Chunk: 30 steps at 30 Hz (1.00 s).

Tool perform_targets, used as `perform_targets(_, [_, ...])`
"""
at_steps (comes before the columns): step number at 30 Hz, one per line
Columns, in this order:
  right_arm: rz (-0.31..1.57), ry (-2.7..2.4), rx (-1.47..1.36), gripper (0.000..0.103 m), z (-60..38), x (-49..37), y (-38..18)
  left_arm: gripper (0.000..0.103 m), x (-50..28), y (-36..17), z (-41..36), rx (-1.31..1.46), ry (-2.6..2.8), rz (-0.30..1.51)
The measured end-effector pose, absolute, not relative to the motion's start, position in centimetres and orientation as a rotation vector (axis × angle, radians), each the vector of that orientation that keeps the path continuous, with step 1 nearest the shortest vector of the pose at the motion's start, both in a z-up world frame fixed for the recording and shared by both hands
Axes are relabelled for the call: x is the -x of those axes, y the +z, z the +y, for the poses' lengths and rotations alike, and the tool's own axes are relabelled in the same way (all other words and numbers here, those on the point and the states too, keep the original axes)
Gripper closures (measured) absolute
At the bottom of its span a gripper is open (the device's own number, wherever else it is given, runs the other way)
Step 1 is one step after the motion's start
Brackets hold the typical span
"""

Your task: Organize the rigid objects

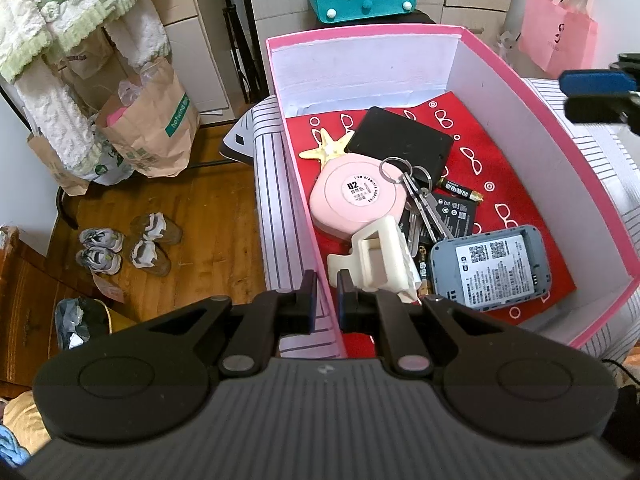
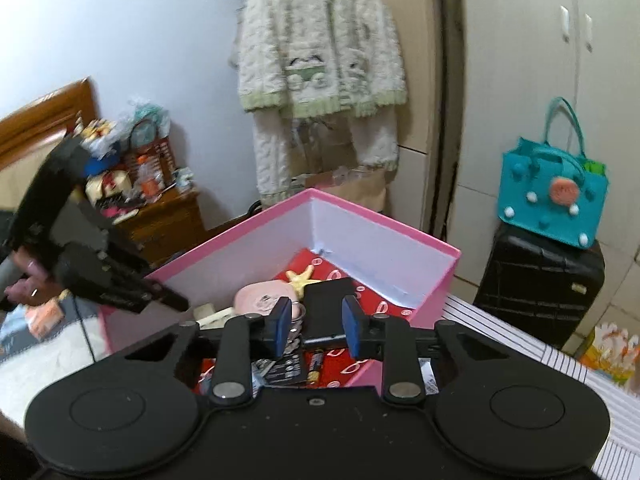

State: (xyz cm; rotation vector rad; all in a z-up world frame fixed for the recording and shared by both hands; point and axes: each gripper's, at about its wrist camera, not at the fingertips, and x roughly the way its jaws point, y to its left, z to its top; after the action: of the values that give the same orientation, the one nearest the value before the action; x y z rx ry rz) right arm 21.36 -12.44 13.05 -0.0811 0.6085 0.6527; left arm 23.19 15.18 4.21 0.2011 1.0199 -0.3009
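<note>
Your left gripper (image 1: pixel 325 294) is clamped on the near wall of the pink box (image 1: pixel 552 120), one pad outside and one inside, so keep that hold steady while the other hand works. Your right gripper (image 2: pixel 316 330) hangs above the box's near edge with its jaws partly apart and nothing between them. I'd guess the next grab is outside the box, so clear the rim before you swing away.

Inside, on the red glasses-print liner (image 1: pixel 492 160):
- black flat case (image 1: pixel 400 140) at 12 o'clock
- yellow starfish (image 1: pixel 326 146) at about 10
- round pink compact (image 1: pixel 352 196) just below the starfish
- key bunch (image 1: pixel 416 192) dead centre, lying over a black battery pack (image 1: pixel 460 210)
- AA battery (image 1: pixel 462 190) at about 2
- cream hair claw (image 1: pixel 380 260) at 7
- grey pocket router (image 1: pixel 492 266) at 5

The 3 o'clock side looks barest, so drop the next item there.
</note>
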Motion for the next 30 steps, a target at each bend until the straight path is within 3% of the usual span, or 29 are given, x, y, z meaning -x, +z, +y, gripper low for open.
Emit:
perform_targets(12, [0.825, 0.484, -0.052, 0.068, -18.3, -21.8, 5.8, 0.093, -23.2, 4.3, 15.6, -0.183, -0.321, 1.016])
perform_targets(16, [0.877, 0.488, -0.086, 0.063, -18.5, -21.6, 2.8, 0.092, -23.2, 4.3, 15.7, -0.186, -0.319, 1.017])
perform_targets(20, [0.882, 0.501, -0.098, 0.053, -18.4, -21.6, 1.5, 0.092, -23.2, 4.3, 16.0, -0.176, -0.314, 1.019])
perform_targets(26, [0.816, 0.511, -0.003, 0.046, -16.4, -21.9, 0.8, 0.093, -23.1, 4.3, 15.7, -0.180, -0.301, 1.020])
perform_targets(30, [0.760, 0.494, 0.125, 0.048, -14.9, -21.0, 0.4, 0.092, -23.2, 4.3, 15.5, -0.177, -0.296, 1.025])
